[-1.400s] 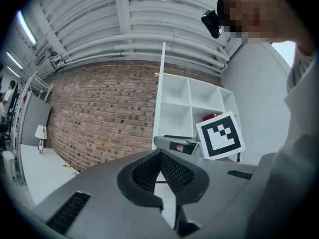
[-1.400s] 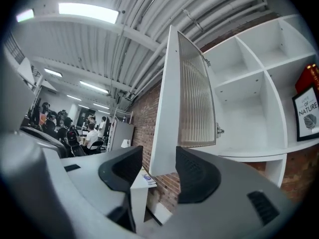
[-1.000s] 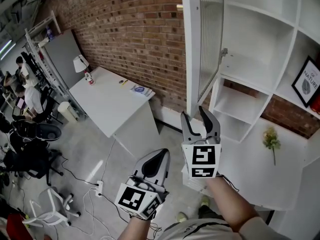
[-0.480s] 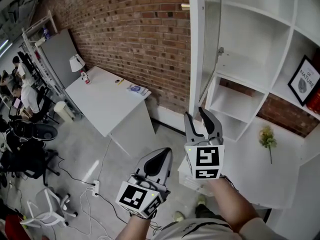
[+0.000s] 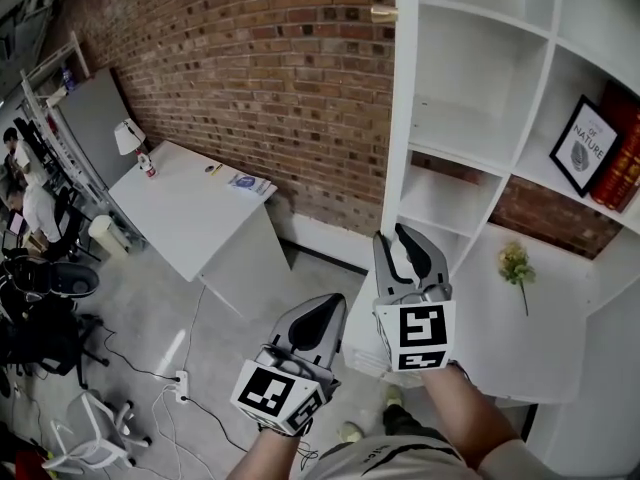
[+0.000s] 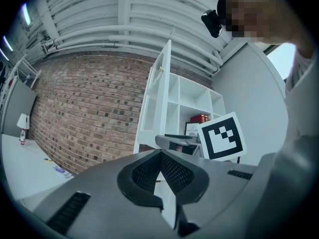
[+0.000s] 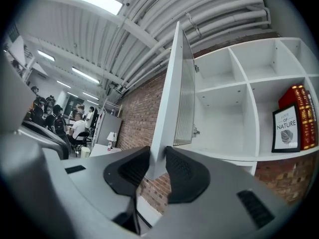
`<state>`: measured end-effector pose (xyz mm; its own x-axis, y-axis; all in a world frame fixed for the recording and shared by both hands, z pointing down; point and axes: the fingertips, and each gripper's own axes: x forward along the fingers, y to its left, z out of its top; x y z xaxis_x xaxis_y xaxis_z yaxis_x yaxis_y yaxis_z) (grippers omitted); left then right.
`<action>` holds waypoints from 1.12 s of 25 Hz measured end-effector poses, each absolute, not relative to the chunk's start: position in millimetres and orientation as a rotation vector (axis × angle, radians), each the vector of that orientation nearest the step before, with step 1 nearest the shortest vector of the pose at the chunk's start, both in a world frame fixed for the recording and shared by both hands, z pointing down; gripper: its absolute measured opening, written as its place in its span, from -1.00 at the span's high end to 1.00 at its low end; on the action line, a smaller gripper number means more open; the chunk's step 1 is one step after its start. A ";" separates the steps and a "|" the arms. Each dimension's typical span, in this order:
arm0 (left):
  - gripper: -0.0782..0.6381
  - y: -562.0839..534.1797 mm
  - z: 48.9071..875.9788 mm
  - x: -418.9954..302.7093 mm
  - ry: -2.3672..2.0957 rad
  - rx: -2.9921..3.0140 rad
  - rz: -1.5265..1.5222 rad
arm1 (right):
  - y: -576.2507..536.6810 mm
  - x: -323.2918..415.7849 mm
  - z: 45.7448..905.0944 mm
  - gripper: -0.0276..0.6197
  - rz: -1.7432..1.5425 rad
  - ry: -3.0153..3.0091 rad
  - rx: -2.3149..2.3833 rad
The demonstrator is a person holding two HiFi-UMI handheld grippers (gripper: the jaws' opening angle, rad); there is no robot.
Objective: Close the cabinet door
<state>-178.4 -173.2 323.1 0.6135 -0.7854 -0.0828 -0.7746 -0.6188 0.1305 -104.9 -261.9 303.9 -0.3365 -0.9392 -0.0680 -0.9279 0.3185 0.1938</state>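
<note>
The white cabinet door [image 5: 403, 118] stands open, edge-on to the head view, with a brass knob [image 5: 382, 12] near its top. My right gripper [image 5: 392, 236] is at the door's lower corner. Its jaws have just been closing, and the door's edge [image 7: 169, 98] sits between the pads [image 7: 182, 168], which press on it. My left gripper [image 5: 325, 310] hangs lower and to the left, away from the door, with its jaws together and nothing in them. In the left gripper view, the door [image 6: 154, 103] stands beyond its tips [image 6: 160, 156].
The white shelf unit [image 5: 500, 88] holds a framed print [image 5: 580, 146], red books [image 5: 620, 163] and a flower sprig [image 5: 517, 265]. A brick wall [image 5: 250, 78] runs behind. A white desk [image 5: 190, 213] stands to the left. People and office chairs [image 5: 40, 288] fill the far left.
The door has swung from showing its ribbed glass face to edge-on. My right gripper's jaws have narrowed onto its lower edge. Both grippers have shifted a little.
</note>
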 end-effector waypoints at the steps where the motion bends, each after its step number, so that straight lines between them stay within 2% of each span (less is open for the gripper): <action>1: 0.75 -172.9 322.8 -174.4 -1.318 2.754 -0.202 | -259.9 -101.1 302.7 0.58 -0.307 -2.501 1.781; 28: 0.75 -220.6 321.2 -40.9 -1.054 2.850 -0.169 | -294.9 89.0 305.7 0.65 -0.250 -2.393 1.898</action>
